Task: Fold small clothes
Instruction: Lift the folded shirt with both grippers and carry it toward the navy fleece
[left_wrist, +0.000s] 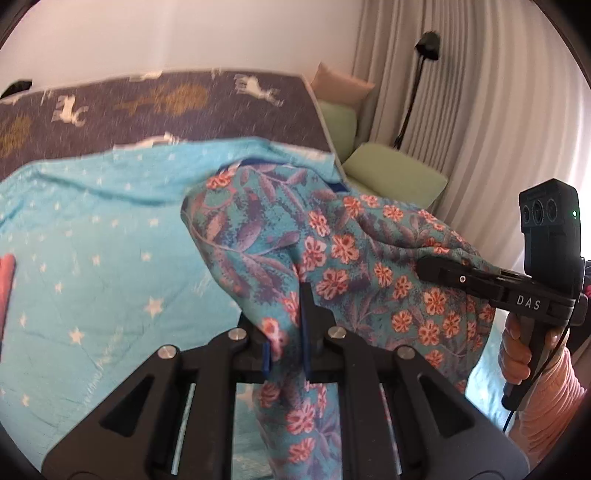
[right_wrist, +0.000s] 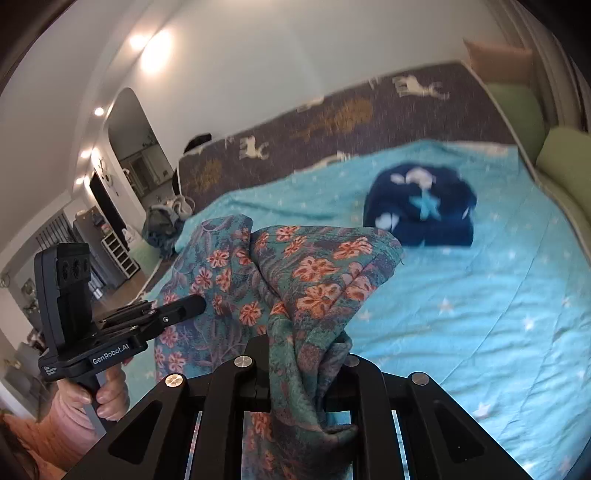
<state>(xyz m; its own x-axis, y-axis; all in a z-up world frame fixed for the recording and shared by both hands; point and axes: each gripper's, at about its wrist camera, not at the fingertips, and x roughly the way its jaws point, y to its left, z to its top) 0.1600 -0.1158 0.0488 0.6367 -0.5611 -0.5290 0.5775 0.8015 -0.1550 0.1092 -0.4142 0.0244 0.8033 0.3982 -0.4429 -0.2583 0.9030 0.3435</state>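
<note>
In the lower middle of the left wrist view, your left gripper (left_wrist: 286, 332) is clamped on an edge of the floral garment (left_wrist: 280, 236), with cloth bunched between the blue pads and trailing down through the frame's bottom centre. At the right edge, your right gripper (left_wrist: 428, 267) bites the same garment from the side, held by your right hand (left_wrist: 517, 350). The cloth hangs slack and folded over itself between the two grips, above the star-print blanket (left_wrist: 92, 240). To do this lift well, draw the two grips apart until the span between them goes taut, so the garment opens flat instead of sagging.

In the lower middle of the right wrist view, the right gripper (right_wrist: 295, 354) is closed on a thick twisted wad of the floral garment (right_wrist: 306, 273), more than a single edge, I judge. At lower left the left gripper (right_wrist: 195, 304) pinches its far side. Keep both grips level, and lay the piece down in the bare blanket (right_wrist: 480, 314) at right, clear of the folded navy garment (right_wrist: 421, 206) in the upper right.
</note>
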